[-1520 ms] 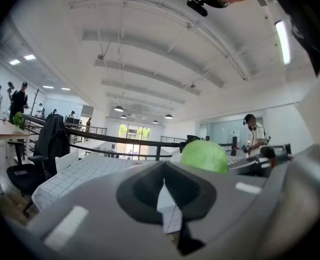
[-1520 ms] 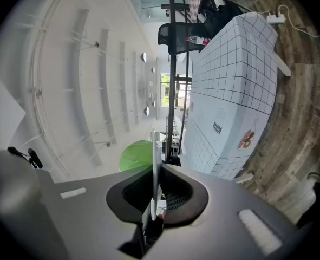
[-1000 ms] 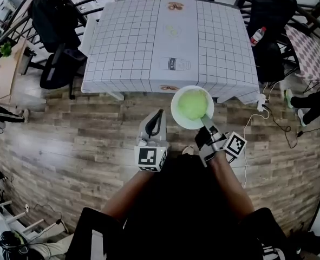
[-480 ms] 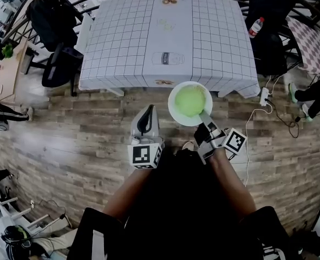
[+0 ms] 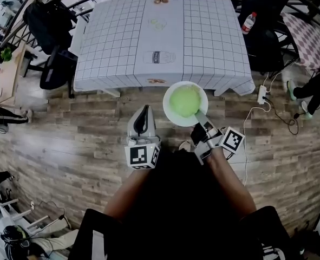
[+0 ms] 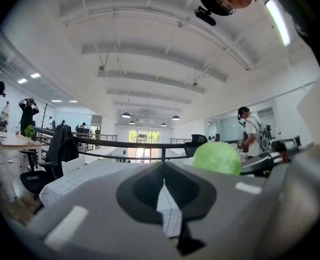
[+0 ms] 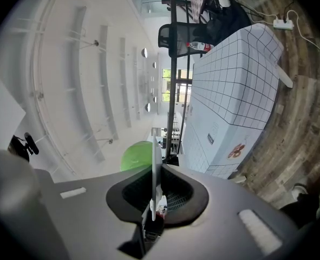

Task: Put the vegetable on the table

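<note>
A round pale-green vegetable (image 5: 184, 101) lies on a white plate (image 5: 168, 111) held over the wooden floor, just short of the table's near edge. My right gripper (image 5: 200, 116) is shut on the plate's near rim. In the right gripper view the plate's edge (image 7: 156, 161) stands between the jaws, with the vegetable (image 7: 135, 156) behind it. My left gripper (image 5: 144, 110) is shut and holds nothing, to the left of the plate. In the left gripper view the vegetable (image 6: 217, 157) shows at the right. The table (image 5: 116, 42) has a white checked cloth.
A chair draped with a dark jacket (image 5: 49, 18) and a black office chair (image 5: 58, 69) stand left of the table. A bottle (image 5: 248, 21) rests on a dark chair at its right. A power strip with cable (image 5: 262, 95) lies on the floor. A railing curves behind the table.
The table has drawn closer to me, and its near edge now almost meets the plate. Both grippers and the plate have drifted slightly up and left in the head view.
</note>
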Available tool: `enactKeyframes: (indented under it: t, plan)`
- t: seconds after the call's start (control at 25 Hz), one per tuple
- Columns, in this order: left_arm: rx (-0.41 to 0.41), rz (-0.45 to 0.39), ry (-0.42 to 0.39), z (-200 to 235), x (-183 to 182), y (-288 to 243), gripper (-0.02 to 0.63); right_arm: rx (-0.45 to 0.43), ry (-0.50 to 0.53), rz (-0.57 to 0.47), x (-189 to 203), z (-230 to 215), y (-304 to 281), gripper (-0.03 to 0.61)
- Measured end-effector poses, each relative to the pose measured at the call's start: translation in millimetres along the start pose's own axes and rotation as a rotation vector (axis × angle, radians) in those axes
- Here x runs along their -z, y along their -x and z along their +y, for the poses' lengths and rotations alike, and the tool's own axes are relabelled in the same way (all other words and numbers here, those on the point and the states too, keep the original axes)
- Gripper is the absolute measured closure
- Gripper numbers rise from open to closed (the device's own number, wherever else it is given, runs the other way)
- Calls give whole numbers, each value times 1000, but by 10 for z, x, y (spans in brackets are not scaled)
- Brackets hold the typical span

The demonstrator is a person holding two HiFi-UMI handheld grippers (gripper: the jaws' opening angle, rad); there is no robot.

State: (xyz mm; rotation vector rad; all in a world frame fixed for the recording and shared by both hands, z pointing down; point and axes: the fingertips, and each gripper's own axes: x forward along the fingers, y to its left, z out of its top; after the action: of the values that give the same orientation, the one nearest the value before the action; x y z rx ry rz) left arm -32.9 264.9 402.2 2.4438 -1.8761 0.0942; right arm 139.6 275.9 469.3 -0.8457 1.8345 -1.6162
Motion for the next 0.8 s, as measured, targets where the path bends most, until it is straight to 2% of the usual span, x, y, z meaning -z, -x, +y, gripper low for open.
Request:
enactKeyframes:
  t: [0.36, 0.8]
  plan:
    - [-24, 11, -3, -1, 28, 71, 606, 1, 20, 0, -92, -8, 87, 558]
    - [22, -12, -10, -46, -35, -181, 606, 16, 26, -36, -239, -51, 44, 557]
